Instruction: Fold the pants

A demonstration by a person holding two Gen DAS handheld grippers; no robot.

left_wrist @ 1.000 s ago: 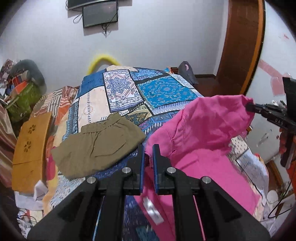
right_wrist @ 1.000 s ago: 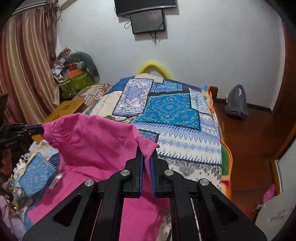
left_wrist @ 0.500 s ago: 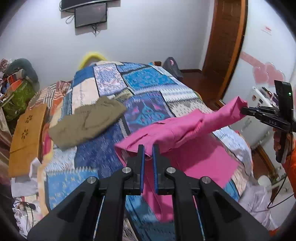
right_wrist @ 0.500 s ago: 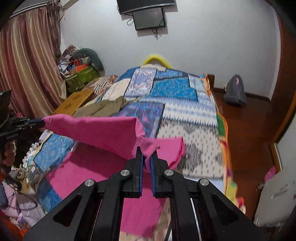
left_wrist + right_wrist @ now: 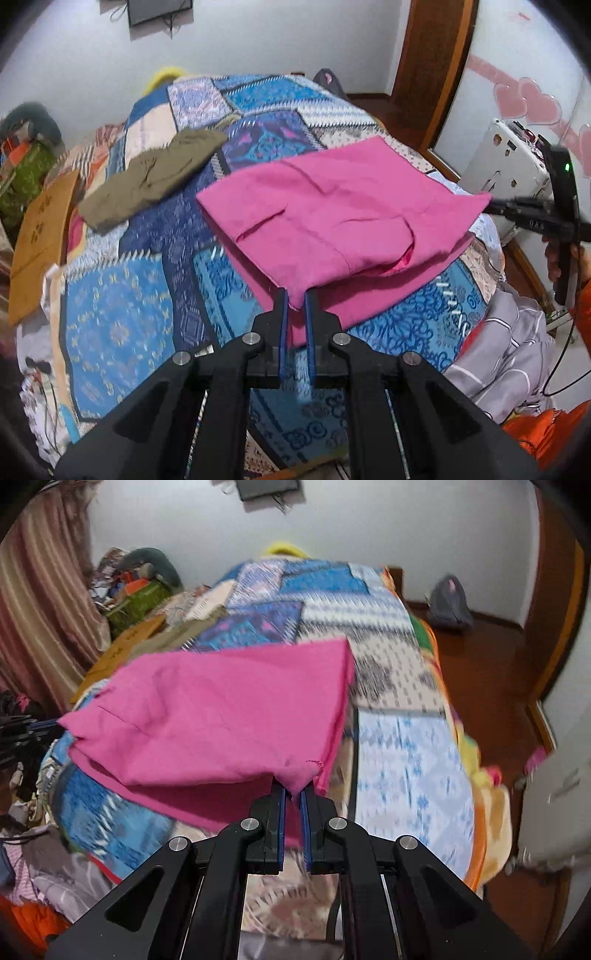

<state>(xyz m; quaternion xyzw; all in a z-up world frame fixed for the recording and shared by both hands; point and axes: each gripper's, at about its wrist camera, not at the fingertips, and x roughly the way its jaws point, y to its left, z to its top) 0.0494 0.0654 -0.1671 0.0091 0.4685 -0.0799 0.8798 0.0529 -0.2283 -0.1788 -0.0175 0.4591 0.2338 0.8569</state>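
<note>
Over the bed's [image 5: 122,306] near edge, pink pants [image 5: 332,210] hang folded double, long axis stretched across between left gripper [image 5: 294,299] and right gripper [image 5: 293,794], each pinching a near corner, olive shorts [image 5: 155,177] beyond.

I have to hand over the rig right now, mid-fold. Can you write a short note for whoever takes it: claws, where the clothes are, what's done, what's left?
Left claw: shut on the near corner of the pink pants.
Right claw: shut on the other near corner of the same pants.
Pants: one fold is in, top layer doubled over the lower one. The far part lies on the patchwork bedspread; the near edge is held up between the claws.
Olive pants: folded, lying further up the bed to the left.
Left to do: lay the held edge down flat, release both claws, then probably fold once more and smooth.
</note>
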